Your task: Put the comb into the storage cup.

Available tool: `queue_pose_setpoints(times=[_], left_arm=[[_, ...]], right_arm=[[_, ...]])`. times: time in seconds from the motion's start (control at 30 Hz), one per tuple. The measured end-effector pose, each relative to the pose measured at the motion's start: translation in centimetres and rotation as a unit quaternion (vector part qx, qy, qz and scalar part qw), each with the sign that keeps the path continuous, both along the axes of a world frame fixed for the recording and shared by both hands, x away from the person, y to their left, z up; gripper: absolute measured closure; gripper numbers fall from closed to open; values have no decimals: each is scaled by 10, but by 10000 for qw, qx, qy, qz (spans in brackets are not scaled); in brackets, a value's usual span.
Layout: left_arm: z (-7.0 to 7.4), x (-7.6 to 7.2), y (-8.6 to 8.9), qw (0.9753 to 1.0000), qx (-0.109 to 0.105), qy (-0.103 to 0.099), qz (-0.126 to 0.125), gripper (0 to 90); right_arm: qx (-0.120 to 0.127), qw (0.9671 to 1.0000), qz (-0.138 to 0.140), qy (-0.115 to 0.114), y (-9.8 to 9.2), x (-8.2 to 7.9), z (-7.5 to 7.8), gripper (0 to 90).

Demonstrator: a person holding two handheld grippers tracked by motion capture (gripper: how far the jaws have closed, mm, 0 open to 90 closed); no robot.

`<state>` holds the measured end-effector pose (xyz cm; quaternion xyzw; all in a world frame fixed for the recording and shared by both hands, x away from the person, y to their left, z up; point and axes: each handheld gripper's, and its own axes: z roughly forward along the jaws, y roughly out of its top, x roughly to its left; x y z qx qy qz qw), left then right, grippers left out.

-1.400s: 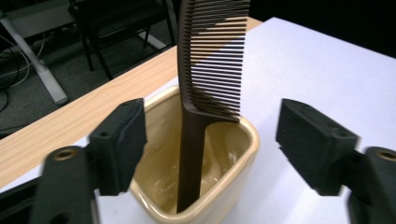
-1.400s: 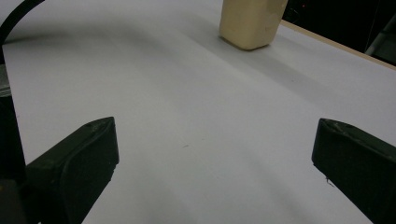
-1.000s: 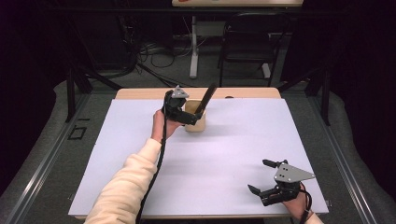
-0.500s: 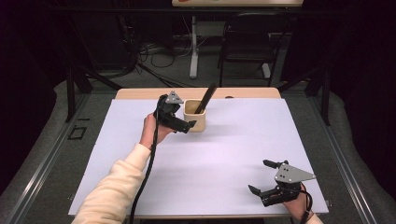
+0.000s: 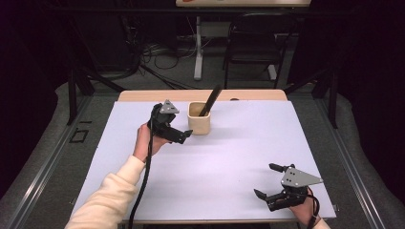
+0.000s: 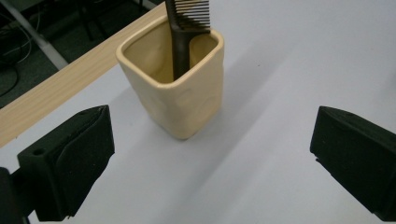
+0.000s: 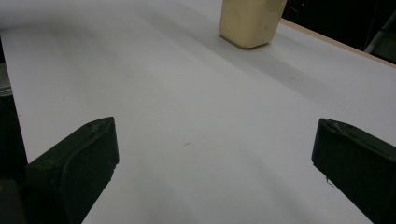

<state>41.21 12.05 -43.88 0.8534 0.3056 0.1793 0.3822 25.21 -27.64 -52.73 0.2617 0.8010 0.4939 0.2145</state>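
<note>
A cream ceramic cup (image 5: 199, 125) stands at the far middle of the white table top (image 5: 215, 157), with a black comb (image 5: 210, 100) leaning in it, teeth up. My left gripper (image 5: 177, 130) hovers just left of the cup, open and empty, jaws pointing at it. From the left gripper view the cup (image 6: 180, 88) and comb (image 6: 187, 28) sit ahead of the wide-apart jaws of the left gripper (image 6: 212, 154), apart from them. My right gripper (image 5: 264, 179) rests open near the front right corner. In the right gripper view the cup (image 7: 252, 21) is far beyond the right gripper (image 7: 215, 154).
A bare wooden strip (image 5: 143, 95) runs along the table's far edge behind the cup. Beyond it are a dark chair (image 5: 253, 43), a white post (image 5: 198, 47) and floor cables. White surface stretches between the two grippers.
My left gripper has drawn back from the cup, towards the person and slightly left, with its jaws open. The comb stays in the cup. The right gripper has not moved.
</note>
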Motion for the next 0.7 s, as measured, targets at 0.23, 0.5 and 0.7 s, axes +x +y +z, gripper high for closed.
queue_pose_setpoints(times=[0.23,0.5,0.7], left_arm=[[-10,-11,10,9999,36,81,127,0],[-20,-35,20,9998,17,5,212,0],[-26,-50,29,9995,-50,-65,295,0]], right_arm=[[-6,10000,-1,12,0,0,0,1],[-20,10000,0,2,1,0,0,1],[-13,10000,-14,-8,1,0,0,1]])
